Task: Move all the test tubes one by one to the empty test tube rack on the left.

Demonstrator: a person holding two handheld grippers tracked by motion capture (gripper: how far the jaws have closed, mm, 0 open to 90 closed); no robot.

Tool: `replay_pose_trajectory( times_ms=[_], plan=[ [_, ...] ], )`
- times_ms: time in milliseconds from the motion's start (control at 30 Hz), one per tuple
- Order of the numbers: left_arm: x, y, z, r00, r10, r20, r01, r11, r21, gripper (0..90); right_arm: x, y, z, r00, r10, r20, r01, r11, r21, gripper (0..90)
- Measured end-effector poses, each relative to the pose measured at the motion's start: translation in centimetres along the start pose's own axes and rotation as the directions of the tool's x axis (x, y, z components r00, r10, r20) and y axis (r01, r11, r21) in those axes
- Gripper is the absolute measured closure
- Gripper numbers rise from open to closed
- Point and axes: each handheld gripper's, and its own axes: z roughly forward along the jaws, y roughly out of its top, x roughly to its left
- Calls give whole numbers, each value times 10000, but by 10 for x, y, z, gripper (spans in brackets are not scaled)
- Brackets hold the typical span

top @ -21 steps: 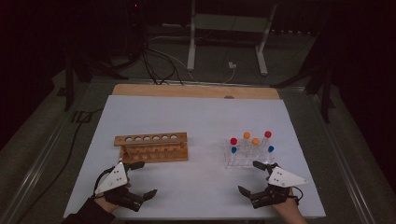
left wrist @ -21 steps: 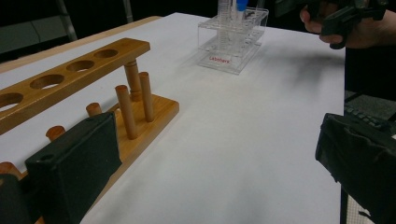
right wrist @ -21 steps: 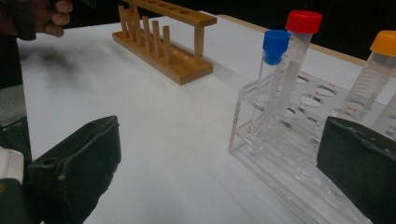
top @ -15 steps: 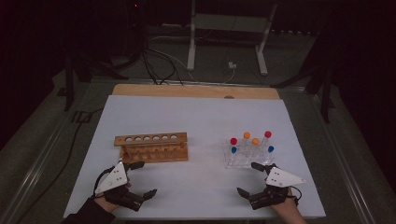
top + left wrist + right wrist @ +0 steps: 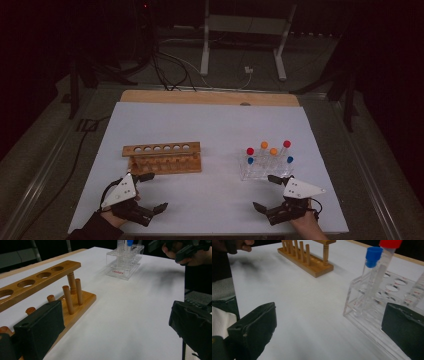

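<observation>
One wooden rack (image 5: 162,156), one clear rack (image 5: 265,169), six capped tubes (image 5: 273,151), two grippers (image 5: 270,192).

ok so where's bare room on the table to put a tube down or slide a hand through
The widest free patch is the white table top behind the wooden rack and the clear tube rack. The lane between the two racks is bare too, down to the near edge between the open left gripper and right gripper. It is tight where each gripper sits close to its rack.
</observation>
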Motion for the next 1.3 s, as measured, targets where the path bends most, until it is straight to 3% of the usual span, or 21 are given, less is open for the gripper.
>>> replay_pose_trajectory(
  times_ms=[333,633,800,1133,1300],
  plan=[
    [0,-1,1,10000,25,41,-25,10000,68,7,6,21,-10,9999,-26,-144,18,9986,-534,0],
    [0,0,0,10000,24,33,-24,10000,9,7,2,38,-25,9984,29,569,35,9935,-1136,0],
    [0,-1,0,10000,36,22,-36,10000,35,7,-8,43,-33,9940,293,1054,-149,9907,-1350,3],
    [0,-1,0,10000,10,24,-10,10000,35,7,-24,39,-39,9751,890,2031,-629,9893,-1317,3],
    [0,-1,0,10000,-23,46,23,10000,23,7,-32,36,-42,9603,1144,2544,-860,9891,-1199,3]
  ],
)
